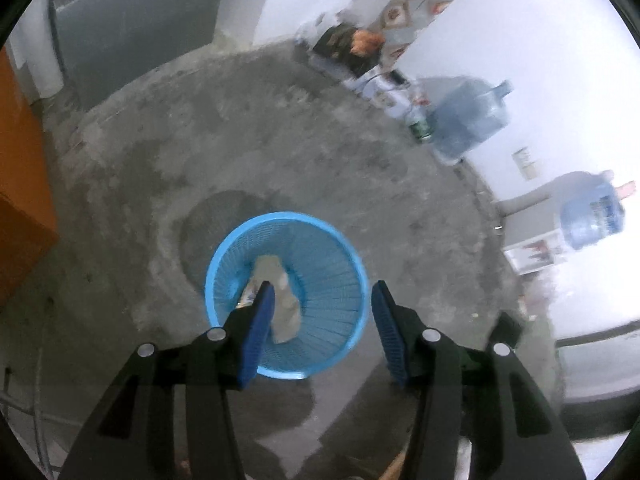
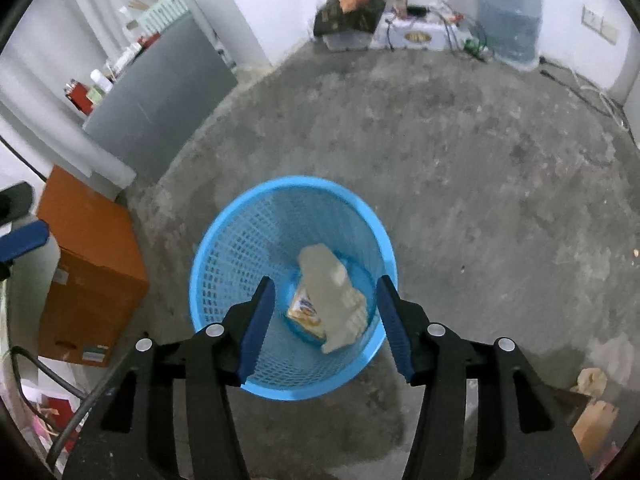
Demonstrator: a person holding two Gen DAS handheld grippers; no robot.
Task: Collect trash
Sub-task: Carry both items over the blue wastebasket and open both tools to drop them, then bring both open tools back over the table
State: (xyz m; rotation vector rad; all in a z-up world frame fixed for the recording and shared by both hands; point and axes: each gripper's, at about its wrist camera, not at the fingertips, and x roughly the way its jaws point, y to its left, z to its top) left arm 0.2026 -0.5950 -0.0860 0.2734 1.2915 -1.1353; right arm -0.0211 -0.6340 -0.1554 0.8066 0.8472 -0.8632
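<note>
A round blue mesh wastebasket (image 1: 340, 248) (image 2: 240, 240) stands on the concrete floor, seen from above in both wrist views. Inside it lie a pale crumpled piece of trash (image 1: 286, 304) (image 2: 336, 300) and a small printed wrapper (image 2: 306, 312). My left gripper (image 1: 323, 296) hangs over the basket's mouth, open, with nothing between its blue pads (image 1: 262, 320). My right gripper (image 2: 326, 294) is also above the basket, open and holding nothing. The left gripper's blue fingertip (image 2: 24, 238) shows at the right wrist view's left edge.
An orange cardboard box (image 2: 88, 268) sits left of the basket beside a grey cabinet (image 2: 156, 100). Along the far wall stand large water bottles (image 1: 468, 116) (image 2: 508, 20), boxes and cables. Brown paper scraps (image 2: 592, 380) lie at the right.
</note>
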